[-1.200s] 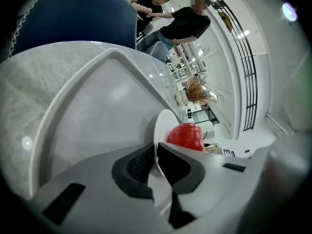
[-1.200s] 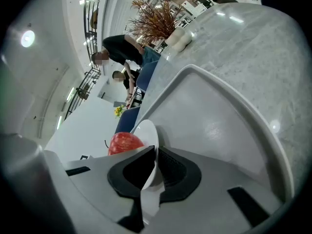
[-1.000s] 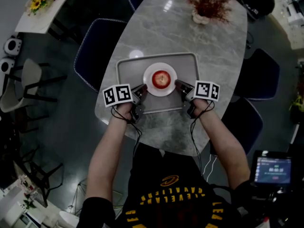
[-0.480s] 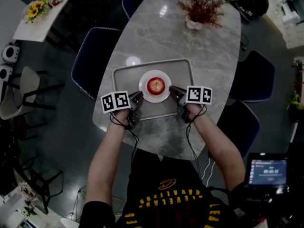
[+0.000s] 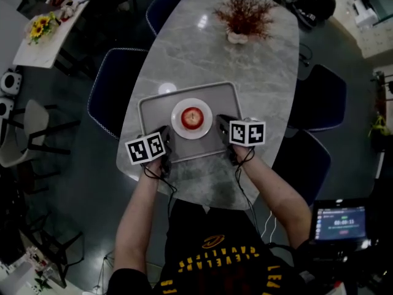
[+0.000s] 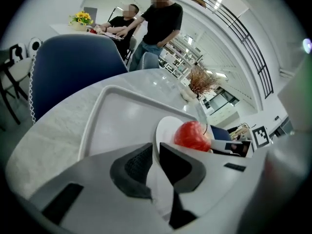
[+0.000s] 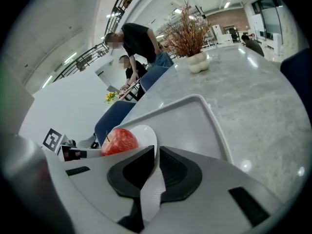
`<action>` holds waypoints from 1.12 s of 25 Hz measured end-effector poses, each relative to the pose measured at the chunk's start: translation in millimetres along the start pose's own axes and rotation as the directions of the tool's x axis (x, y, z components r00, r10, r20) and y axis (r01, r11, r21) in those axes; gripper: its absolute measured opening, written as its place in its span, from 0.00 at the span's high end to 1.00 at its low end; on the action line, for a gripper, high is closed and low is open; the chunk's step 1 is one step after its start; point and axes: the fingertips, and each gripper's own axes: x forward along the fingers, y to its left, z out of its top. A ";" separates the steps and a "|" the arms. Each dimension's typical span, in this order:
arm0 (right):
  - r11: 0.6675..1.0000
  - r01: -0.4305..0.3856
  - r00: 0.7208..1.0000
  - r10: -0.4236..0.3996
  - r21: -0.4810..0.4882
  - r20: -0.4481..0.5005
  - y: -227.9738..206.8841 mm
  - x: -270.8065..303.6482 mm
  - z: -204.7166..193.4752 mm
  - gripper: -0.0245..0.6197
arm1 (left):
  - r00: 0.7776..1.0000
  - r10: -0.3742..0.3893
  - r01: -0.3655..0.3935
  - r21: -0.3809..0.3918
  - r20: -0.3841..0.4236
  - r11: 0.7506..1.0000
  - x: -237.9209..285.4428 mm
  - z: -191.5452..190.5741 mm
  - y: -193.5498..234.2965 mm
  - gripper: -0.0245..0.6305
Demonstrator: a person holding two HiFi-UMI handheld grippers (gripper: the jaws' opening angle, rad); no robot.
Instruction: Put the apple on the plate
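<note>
A red apple [image 5: 192, 117] [image 6: 192, 135] [image 7: 119, 141] sits on a small white plate [image 5: 178, 117] [image 6: 165, 128] [image 7: 145, 133] over a grey tray [image 5: 153, 112] [image 6: 117, 116] [image 7: 190, 118] on the marble table. My left gripper [image 5: 167, 137] [image 6: 155, 155] is at the plate's near-left rim, jaws shut on that rim. My right gripper [image 5: 221, 123] [image 7: 156, 162] holds the opposite, right rim the same way. Whether the plate rests on the tray or hangs just above it, I cannot tell.
A white vase of dried red twigs [image 5: 238, 17] [image 7: 187, 38] stands at the table's far end. Blue chairs [image 5: 110, 85] [image 5: 319, 97] flank the table. Two people [image 6: 146, 18] are at another table beyond. A lit screen [image 5: 341, 221] is at the lower right.
The head view has drifted, so table and tray sit lower and further left in the picture. Both grippers stay on the plate's rim, with the apple on it.
</note>
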 end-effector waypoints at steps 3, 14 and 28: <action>0.998 -0.013 0.996 0.018 -0.063 0.083 8.7 -21.5 14.1 0.91 | 0.997 -0.024 0.026 -0.023 0.074 0.999 -18.1 6.0 -8.2 0.89; 0.941 -0.198 0.950 0.253 -0.273 0.185 80.5 -113.5 18.2 0.95 | 0.960 -0.161 0.088 0.296 0.231 0.951 -96.5 -9.7 -113.8 0.96; 0.889 -0.259 0.903 0.361 -0.377 0.234 131.9 -195.0 -37.7 0.95 | 0.892 -0.328 0.179 0.423 0.311 0.888 -159.1 -71.1 -231.4 0.96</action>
